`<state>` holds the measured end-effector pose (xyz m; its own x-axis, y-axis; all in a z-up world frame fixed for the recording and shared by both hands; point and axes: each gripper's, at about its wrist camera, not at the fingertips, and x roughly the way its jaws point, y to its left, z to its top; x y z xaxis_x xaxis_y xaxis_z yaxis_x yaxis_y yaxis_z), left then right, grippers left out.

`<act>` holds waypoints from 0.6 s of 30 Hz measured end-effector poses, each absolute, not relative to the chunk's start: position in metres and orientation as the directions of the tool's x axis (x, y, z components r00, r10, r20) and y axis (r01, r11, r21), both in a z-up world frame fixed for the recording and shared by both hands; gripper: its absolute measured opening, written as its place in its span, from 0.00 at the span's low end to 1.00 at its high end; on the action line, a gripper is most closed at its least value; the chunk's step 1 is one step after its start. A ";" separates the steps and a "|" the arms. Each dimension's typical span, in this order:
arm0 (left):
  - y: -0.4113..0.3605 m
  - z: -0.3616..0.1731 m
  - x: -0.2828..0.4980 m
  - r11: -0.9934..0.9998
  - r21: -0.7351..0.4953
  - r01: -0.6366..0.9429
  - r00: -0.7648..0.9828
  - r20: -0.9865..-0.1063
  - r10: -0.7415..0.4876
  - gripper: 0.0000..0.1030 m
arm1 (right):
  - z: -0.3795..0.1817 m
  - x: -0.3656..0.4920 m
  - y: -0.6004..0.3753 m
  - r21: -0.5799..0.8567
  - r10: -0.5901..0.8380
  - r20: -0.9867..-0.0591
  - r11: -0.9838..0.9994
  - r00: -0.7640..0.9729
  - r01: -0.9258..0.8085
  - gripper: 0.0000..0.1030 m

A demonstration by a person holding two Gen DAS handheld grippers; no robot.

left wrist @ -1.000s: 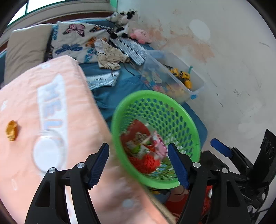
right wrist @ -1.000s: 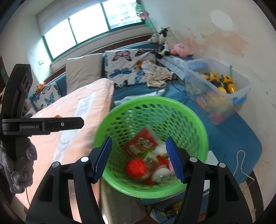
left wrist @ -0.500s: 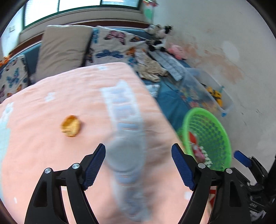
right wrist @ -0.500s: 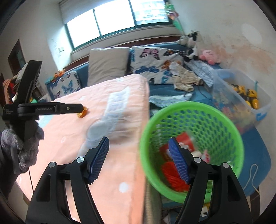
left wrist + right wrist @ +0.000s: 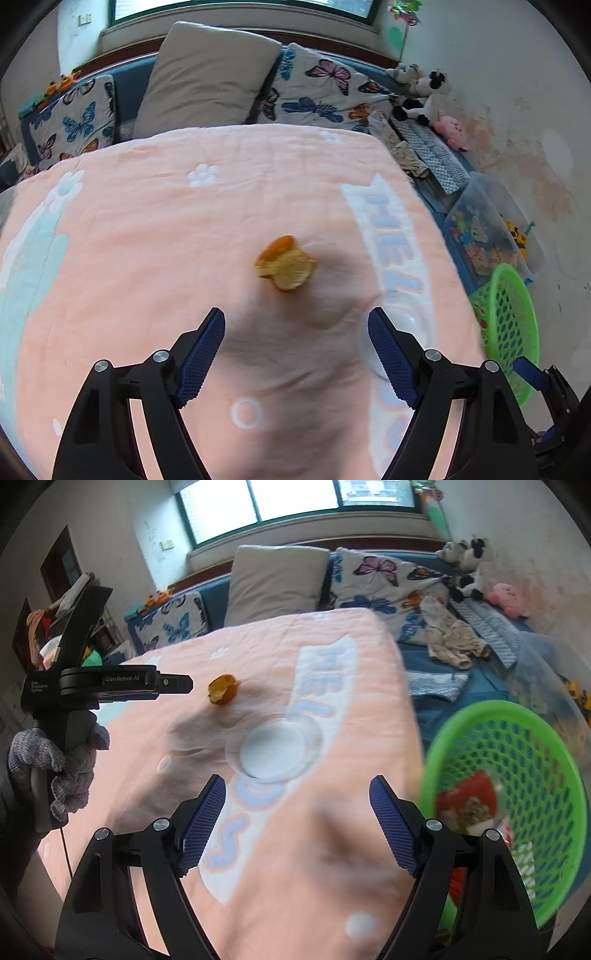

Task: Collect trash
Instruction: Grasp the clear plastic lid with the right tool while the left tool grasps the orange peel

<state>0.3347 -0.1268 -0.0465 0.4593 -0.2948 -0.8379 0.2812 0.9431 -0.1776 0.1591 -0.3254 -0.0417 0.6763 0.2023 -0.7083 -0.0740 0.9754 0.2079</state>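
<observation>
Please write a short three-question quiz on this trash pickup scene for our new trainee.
1. True or false: the left tongs are shut on the orange peel.
2. Which piece of trash lies nearest the right tongs? A) the orange peel B) the clear plastic lid C) a bottle
3. Fill in: the green basket stands beside the bed's ____ blanket.

Key: 1. False; both tongs are open and the peel lies apart on the blanket. 2. B. 3. pink.
</observation>
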 end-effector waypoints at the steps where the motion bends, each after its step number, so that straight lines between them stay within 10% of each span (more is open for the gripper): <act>1: -0.122 -0.048 0.337 0.945 -0.179 0.274 0.459 -0.839 -0.292 0.75 | -0.044 0.163 -0.322 0.208 0.207 -0.712 0.975 0.671 -0.081 0.82; 18: -0.094 -0.073 0.369 0.954 -0.190 0.231 0.446 -0.851 -0.277 0.79 | -0.094 0.242 -0.279 0.129 0.184 -0.794 0.982 0.580 -0.135 0.92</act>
<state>0.3689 -0.0940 -0.0732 0.4464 -0.2774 -0.8508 0.2310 0.9542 -0.1899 0.2417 -0.2788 -0.0945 0.5796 0.1837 -0.7939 -0.1347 0.9825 0.1290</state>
